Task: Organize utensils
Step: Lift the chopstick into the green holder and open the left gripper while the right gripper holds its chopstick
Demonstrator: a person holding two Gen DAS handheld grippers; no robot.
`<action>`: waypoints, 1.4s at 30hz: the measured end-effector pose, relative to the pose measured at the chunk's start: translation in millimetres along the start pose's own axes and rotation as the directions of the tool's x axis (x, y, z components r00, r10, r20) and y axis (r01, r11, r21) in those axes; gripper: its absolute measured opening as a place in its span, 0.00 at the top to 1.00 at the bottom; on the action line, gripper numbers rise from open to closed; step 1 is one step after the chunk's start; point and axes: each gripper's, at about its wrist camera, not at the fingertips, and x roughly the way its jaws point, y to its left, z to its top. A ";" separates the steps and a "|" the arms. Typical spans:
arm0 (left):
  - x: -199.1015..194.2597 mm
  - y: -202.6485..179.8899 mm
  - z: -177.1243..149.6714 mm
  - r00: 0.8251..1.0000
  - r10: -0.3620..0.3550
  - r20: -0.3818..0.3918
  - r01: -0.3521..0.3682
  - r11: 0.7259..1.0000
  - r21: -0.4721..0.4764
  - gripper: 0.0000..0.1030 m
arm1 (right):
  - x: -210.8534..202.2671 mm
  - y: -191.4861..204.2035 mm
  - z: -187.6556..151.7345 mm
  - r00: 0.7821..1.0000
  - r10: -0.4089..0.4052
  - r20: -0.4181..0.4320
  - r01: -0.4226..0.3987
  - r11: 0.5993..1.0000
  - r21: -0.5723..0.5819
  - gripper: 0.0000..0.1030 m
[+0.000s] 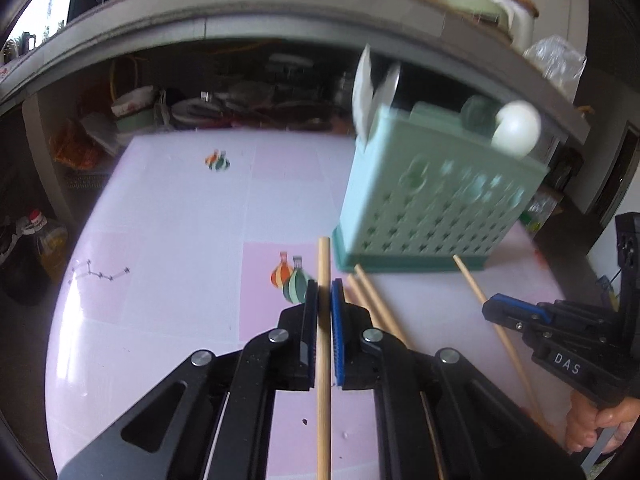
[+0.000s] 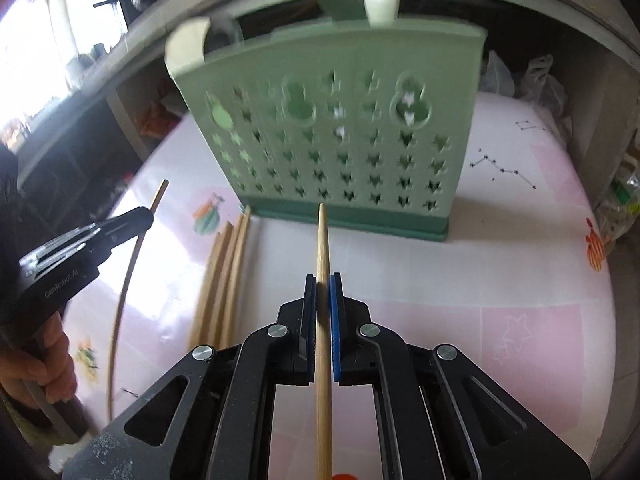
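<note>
My left gripper is shut on a wooden chopstick that points ahead over the pink tablecloth. My right gripper is shut on another chopstick, whose tip points at the foot of the green perforated utensil holder. The holder stands upright with white spoons and other utensils sticking out of it. Three loose chopsticks lie on the cloth between the two grippers. In the right wrist view the left gripper shows at the left, gripping its chopstick.
A grey counter edge with cluttered shelves below runs behind the table. An oil bottle stands on the floor to the left. Plastic bags lie behind the holder on the right. A hand holds the left gripper's handle.
</note>
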 end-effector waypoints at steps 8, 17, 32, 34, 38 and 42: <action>-78.2 2.8 18.4 0.968 -0.099 0.230 0.112 0.993 -0.043 0.94 | -66.8 -3.4 16.4 0.981 0.080 0.176 -0.093 0.993 0.070 0.96; -119.7 9.6 49.3 0.914 -0.153 0.377 0.189 0.980 -0.060 0.95 | -104.2 2.1 22.1 0.956 0.097 0.278 -0.117 0.992 0.054 0.96; -150.7 -23.5 141.6 0.789 -0.281 0.546 0.316 0.948 0.032 0.95 | -105.4 -5.1 22.6 0.948 0.110 0.298 -0.132 0.990 0.055 0.96; -144.9 -29.4 154.8 0.780 -0.284 0.558 0.319 0.947 0.036 0.95 | -105.4 -6.5 21.6 0.948 0.112 0.297 -0.135 0.989 0.059 0.96; -122.6 -43.6 170.8 0.788 -0.264 0.557 0.291 0.956 0.043 0.95 | -103.6 -10.6 18.2 0.950 0.114 0.291 -0.139 0.988 0.069 0.96; -88.2 -57.6 173.5 0.819 -0.232 0.525 0.246 0.968 0.044 0.95 | -105.3 -14.9 15.9 0.949 0.119 0.292 -0.148 0.986 0.078 0.96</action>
